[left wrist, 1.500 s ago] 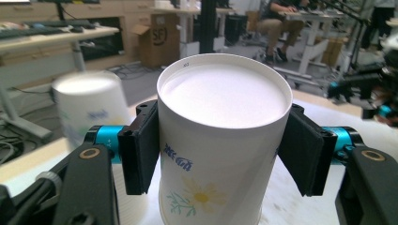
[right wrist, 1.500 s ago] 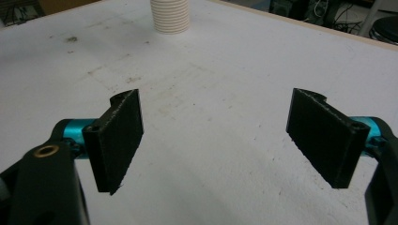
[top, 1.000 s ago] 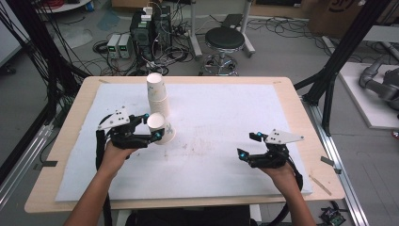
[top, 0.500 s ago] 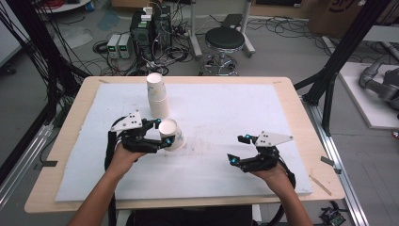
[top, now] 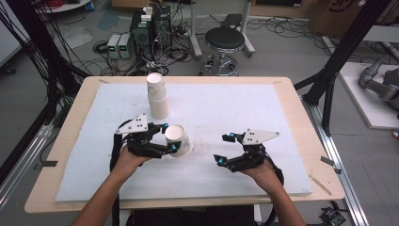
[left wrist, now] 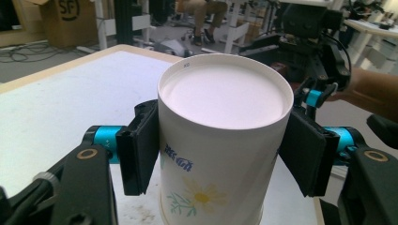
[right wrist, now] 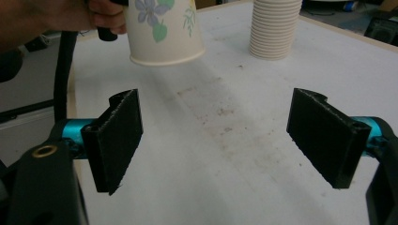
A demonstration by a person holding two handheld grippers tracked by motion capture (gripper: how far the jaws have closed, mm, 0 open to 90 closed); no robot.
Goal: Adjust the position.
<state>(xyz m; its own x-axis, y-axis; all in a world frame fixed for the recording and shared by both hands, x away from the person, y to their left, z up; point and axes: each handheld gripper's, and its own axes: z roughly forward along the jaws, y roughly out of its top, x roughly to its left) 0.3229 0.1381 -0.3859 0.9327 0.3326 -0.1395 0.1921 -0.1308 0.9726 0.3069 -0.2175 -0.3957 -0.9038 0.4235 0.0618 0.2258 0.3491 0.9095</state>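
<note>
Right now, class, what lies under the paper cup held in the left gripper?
Under the upside-down paper cup, clamped in the left gripper, the right gripper view shows bare, stained white table cover. Its hollow inside cannot be seen.

Cup stack [top: 157,95] behind held cup [top: 179,140], on table [top: 282,122].

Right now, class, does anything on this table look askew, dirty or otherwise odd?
The paper cup in the left gripper is upside down, its rim lifted off the white board. The board carries brown smudges near its middle. The cup stack stands neatly.
</note>
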